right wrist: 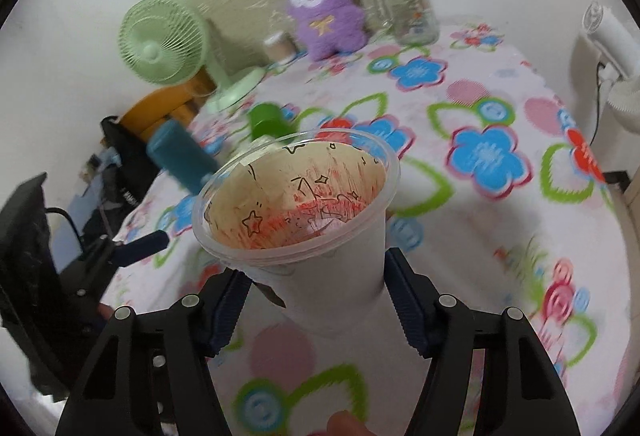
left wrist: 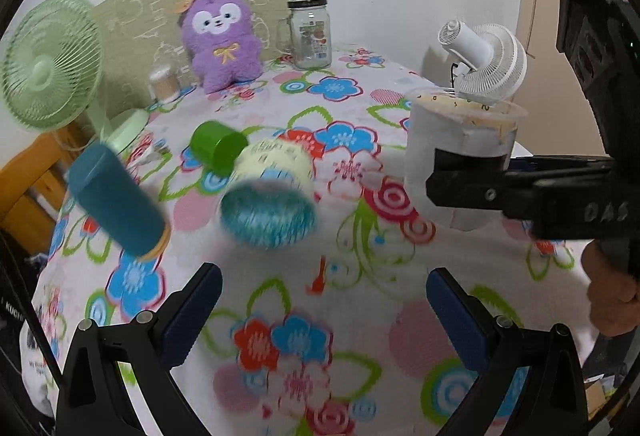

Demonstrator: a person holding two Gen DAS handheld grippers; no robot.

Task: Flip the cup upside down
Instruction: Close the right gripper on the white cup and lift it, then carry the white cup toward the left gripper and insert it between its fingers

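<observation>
Left view: left gripper (left wrist: 324, 300) at the bottom of the frame, jaws spread wide, grasping nothing; cup (left wrist: 460, 155) at right, mouth up, clamped by the right gripper (left wrist: 464, 175). Green cup (left wrist: 218, 145) and teal cylinder (left wrist: 116, 199) lie tipped left of centre on the floral cloth (left wrist: 360, 316). Right view: right gripper (right wrist: 316, 300) jaws clenched on the cup (right wrist: 320, 236) low on its body, rim toward the camera. Risk: thin plastic wall may squash or slip during the turn, since the grip sits low.
</observation>
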